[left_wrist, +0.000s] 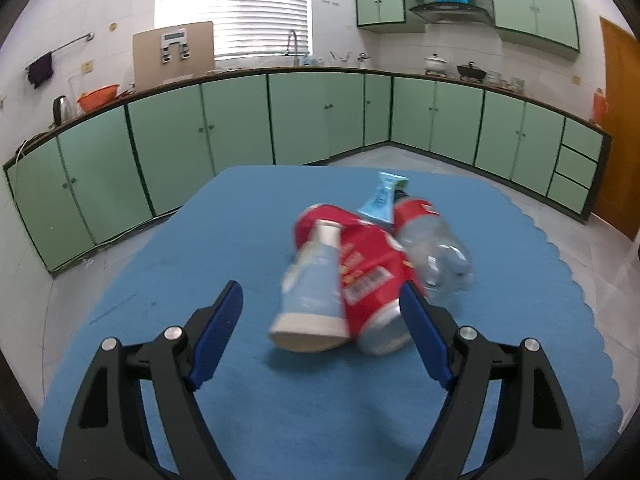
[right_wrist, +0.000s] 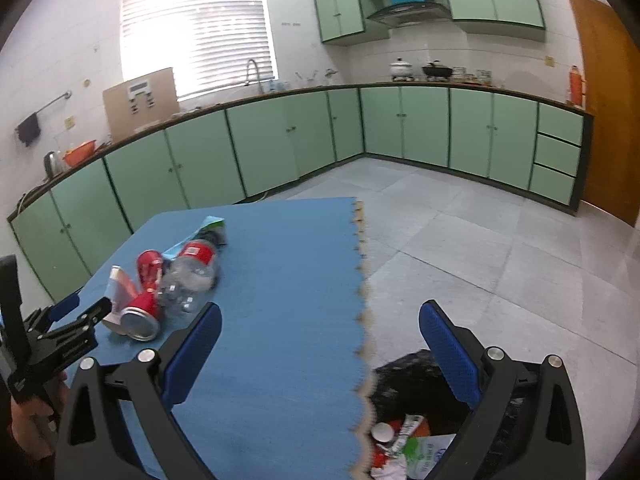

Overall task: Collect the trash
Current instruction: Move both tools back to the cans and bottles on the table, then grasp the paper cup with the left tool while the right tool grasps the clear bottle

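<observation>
Four pieces of trash lie clustered on the blue surface (left_wrist: 168,264) just ahead of the left gripper (left_wrist: 320,312), whose fingers are spread wide and empty around the paper cup (left_wrist: 310,292), so closing comes next, while the right gripper (right_wrist: 320,344) hangs equally wide above the bin bag (right_wrist: 408,384).

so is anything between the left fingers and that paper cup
No. The left gripper is open, with only bare blue mat before the paper cup. The red can lies against the cup's right side, beside it rather than in front.
</observation>
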